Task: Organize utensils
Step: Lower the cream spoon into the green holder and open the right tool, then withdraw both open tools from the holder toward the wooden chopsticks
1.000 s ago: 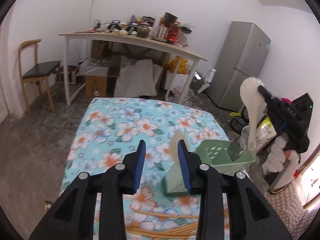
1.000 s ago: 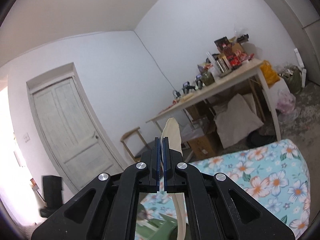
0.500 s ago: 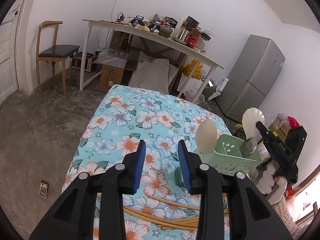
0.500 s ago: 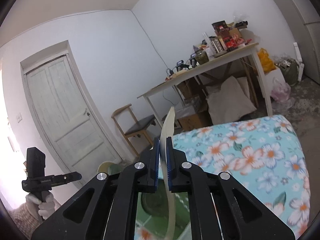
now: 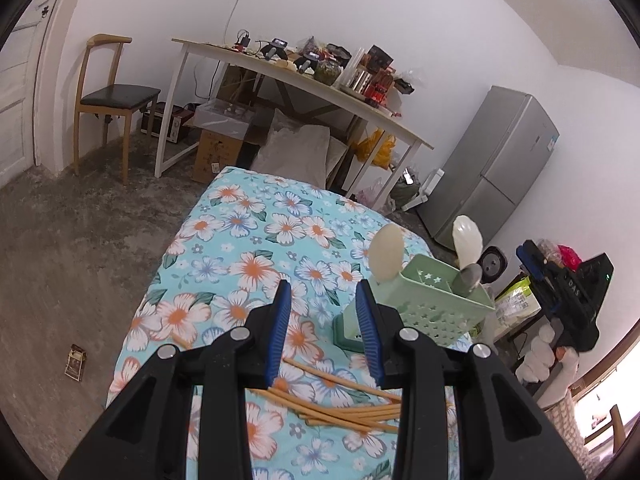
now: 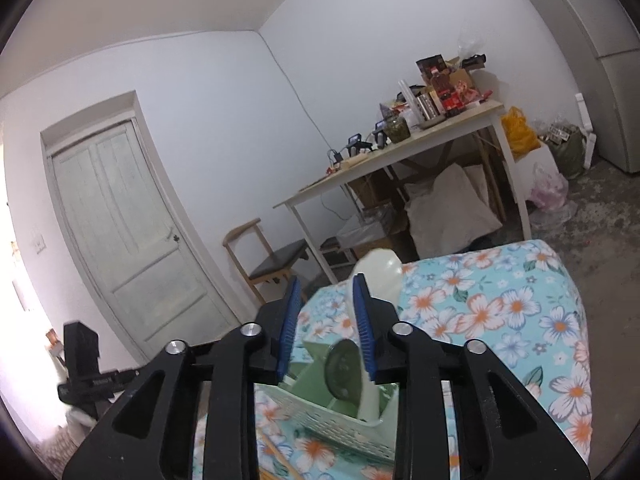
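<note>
While the right gripper (image 6: 326,324) jaws open off the cream spoon (image 6: 376,280) standing in the pale green perforated plastic caddy (image 5: 438,304), the left gripper (image 5: 324,330) hangs apart, empty. Caddy sits near the floral-cloth table's (image 5: 248,240) right edge; wooden chopsticks (image 5: 344,404) lie loose at the near edge; far half bare.

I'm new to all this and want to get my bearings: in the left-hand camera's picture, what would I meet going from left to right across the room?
Wooden chair → long white table → cream spoon → pale spoon → grey fridge → the other claw, its jaws opening with nothing between them.
</note>
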Motion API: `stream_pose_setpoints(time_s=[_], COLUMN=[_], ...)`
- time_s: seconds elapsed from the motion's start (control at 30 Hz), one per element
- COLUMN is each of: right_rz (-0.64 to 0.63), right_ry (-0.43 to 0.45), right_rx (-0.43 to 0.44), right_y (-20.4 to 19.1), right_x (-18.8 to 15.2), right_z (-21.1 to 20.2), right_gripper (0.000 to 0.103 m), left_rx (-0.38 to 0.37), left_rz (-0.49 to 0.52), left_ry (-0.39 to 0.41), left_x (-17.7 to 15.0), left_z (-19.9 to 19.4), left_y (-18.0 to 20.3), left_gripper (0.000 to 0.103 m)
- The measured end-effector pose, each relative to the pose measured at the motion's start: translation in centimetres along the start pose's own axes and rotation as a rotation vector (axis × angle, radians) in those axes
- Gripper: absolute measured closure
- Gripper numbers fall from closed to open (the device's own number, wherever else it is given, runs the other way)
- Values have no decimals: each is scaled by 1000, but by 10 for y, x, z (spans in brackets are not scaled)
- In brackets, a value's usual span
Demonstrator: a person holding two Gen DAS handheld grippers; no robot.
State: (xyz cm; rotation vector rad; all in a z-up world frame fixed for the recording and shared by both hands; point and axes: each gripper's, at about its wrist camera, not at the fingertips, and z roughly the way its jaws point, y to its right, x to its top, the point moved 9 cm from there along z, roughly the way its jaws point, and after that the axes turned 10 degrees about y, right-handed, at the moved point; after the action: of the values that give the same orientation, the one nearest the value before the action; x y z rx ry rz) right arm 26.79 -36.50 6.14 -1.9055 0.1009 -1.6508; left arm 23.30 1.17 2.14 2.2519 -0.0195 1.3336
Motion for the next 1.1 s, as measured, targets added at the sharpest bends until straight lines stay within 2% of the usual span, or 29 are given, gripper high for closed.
stream_pose_setpoints(time_s=[0.03,0.1,0.17,0.33,0.53,0.6,0.63,0.67,0.7,0.8,0.97,1.1], right_rz=[14,63,117,302,382,405,415,420,419,370,135,16], right_ry=[-3,-28,-53,-157,-303,-318,-325,-326,-322,-293,-212,-164], right_rx=[1,18,19,54,79,96,114,125,144,162,156,170], right_y=[1,6,16,53,78,81,80,79,75,66,28,5], right_x=[2,6,9,8,-13,-17,-18,-18,-17,-7,15,20], right_z=[1,10,21,56,98,102,103,103,101,96,74,66], right_gripper=[68,56,51,48,48,64,68,77,91,98,101,101], left_rx=[1,1,4,15,33,36,40,42,44,49,50,50], left_rz=[1,-5,-10,-23,-45,-45,-43,-42,-44,-47,-46,-54], left_ry=[3,7,9,15,7,5,3,2,0,-7,-11,-13], left_x=[-1,-2,-3,-4,-4,-4,-5,-5,-5,-5,-6,-7], left_z=[-5,-11,-16,-23,-20,-18,-17,-16,-15,-11,-6,-3], left_y=[0,-3,-6,-13,-21,-21,-22,-22,-22,-24,-24,-24], left_gripper=[71,71,71,70,69,69,69,69,69,69,69,69])
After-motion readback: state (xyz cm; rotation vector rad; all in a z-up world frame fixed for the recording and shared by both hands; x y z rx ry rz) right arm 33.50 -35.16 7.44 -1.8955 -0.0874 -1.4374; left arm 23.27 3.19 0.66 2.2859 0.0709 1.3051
